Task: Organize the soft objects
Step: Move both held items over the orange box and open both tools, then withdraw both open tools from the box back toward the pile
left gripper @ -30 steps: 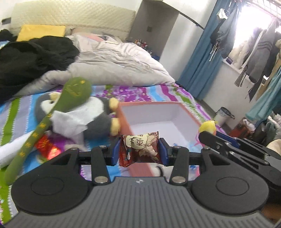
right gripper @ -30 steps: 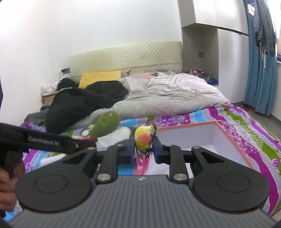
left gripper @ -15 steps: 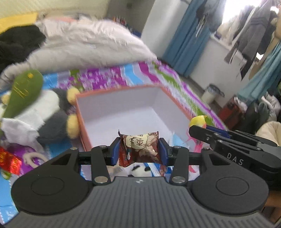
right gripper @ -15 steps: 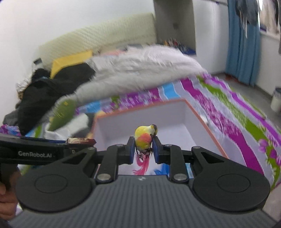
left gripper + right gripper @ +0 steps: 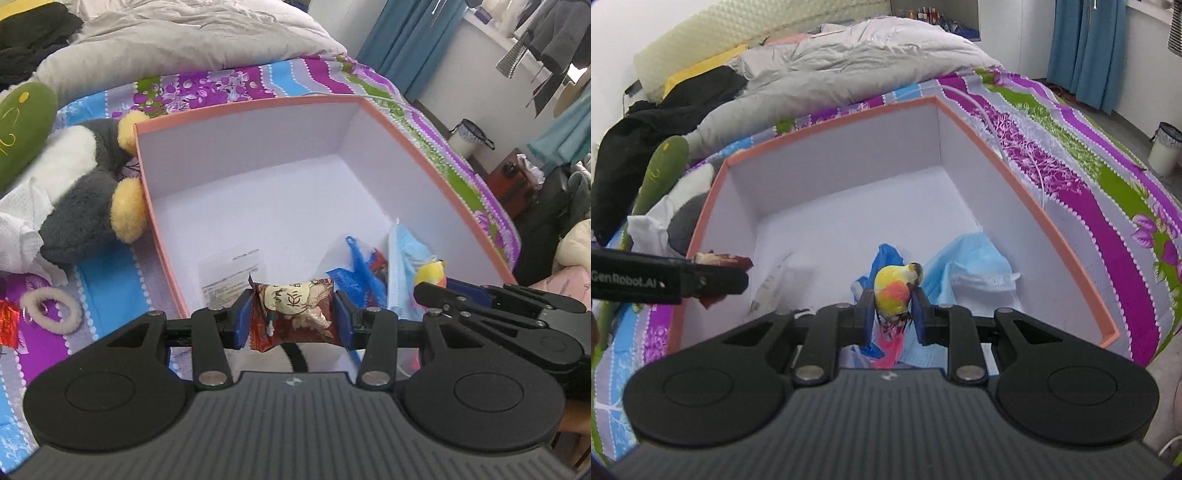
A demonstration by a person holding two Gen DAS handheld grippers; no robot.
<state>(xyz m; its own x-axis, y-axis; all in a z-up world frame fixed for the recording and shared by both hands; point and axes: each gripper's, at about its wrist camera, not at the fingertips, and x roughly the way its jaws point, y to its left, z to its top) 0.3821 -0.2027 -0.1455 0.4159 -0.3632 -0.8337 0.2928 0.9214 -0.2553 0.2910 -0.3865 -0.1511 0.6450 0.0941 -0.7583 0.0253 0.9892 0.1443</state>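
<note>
Left wrist view: the left gripper (image 5: 293,319) pinches a brown snack packet (image 5: 293,314) just over the orange box (image 5: 436,158), seemingly poised to drop it. The right gripper (image 5: 893,315) squeezes a yellow bird toy (image 5: 894,290) above it too. Inside already lie a blue face mask (image 5: 971,266), blue plastic pieces (image 5: 356,266) and a paper slip (image 5: 232,269).

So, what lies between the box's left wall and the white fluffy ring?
Only bare striped bedsheet, between the box and the ring, seen in the left wrist view.
</note>
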